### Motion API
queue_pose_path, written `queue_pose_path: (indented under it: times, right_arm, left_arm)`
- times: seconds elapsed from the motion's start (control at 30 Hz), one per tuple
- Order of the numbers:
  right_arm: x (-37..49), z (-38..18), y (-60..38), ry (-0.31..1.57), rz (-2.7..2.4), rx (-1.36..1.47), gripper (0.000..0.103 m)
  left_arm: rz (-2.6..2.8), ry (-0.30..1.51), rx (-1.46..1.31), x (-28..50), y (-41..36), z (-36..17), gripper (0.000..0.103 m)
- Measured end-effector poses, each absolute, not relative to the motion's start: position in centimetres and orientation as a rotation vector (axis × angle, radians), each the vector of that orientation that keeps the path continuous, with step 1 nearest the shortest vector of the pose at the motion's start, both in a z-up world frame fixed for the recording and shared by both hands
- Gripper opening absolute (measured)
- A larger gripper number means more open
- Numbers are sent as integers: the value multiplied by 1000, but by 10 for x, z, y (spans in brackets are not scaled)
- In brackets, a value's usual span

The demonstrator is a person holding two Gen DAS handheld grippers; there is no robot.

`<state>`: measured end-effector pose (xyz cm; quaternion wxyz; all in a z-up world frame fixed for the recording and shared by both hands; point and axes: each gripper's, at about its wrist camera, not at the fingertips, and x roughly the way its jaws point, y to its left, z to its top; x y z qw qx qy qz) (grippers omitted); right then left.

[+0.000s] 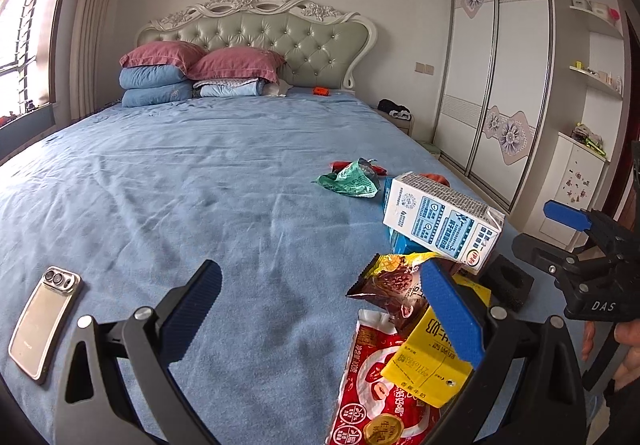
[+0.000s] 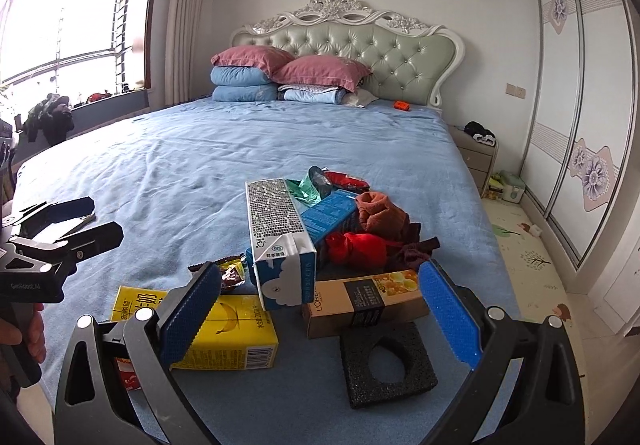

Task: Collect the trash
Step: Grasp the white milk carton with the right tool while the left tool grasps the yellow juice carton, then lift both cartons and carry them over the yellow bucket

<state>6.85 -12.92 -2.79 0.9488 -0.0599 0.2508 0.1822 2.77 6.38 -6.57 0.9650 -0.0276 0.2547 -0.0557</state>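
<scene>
A pile of trash lies on the blue bed (image 1: 180, 173). In the right wrist view it holds a white and blue milk carton (image 2: 280, 241), a yellow banana milk box (image 2: 232, 329), a brown L'Oreal box (image 2: 360, 303), a black foam piece (image 2: 384, 365), a blue box (image 2: 328, 219) and a green wrapper (image 2: 306, 187). My right gripper (image 2: 320, 309) is open over the pile, empty. My left gripper (image 1: 320, 309) is open and empty; its right finger overlaps the yellow box (image 1: 428, 361) beside a brown snack wrapper (image 1: 392, 287), a red wrapper (image 1: 372, 389) and the milk carton (image 1: 444, 225).
A phone (image 1: 44, 321) lies on the bed at the left. Red and brown clothes (image 2: 372, 233) lie behind the pile. Pillows (image 1: 168, 73) and the headboard are at the far end. A wardrobe (image 1: 492, 77) stands on the right, with a nightstand (image 2: 476, 157) beside the bed.
</scene>
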Motion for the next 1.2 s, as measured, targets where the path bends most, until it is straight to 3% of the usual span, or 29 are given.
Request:
queue_pose_path:
  times: [0.1,0.2,0.3,0.33,0.9,1.03,1.07,1.2]
  right_arm:
    - [82,-32,-122,550,400,-138,86]
    - [96,-38,-116,605,429,-141,71]
    - [107,-46,-113,667,483,-108,53]
    - [111,-47,-113,686,505,-91,39]
    - [83,-23,-181,592,473,18,39]
    - [81,-30,-188,603,462,26,39]
    - [81,-31,-190,606,461,29,39]
    - [78,-34,-197,611,462,49,39]
  left_arm:
    - [-151,524,-36,27,61,-70,99]
    - [-185,527,-14,26,56,-73,99]
    - [-213,535,-3,26,51,-74,99]
    - [-228,538,1,27,49,-75,99]
    - [-342,640,279,40,-28,-93,98]
    - [-382,679,272,41,-31,-93,54]
    - [-384,686,265,41,-31,-93,36]
    - [-416,685,245,37,-31,-85,12]
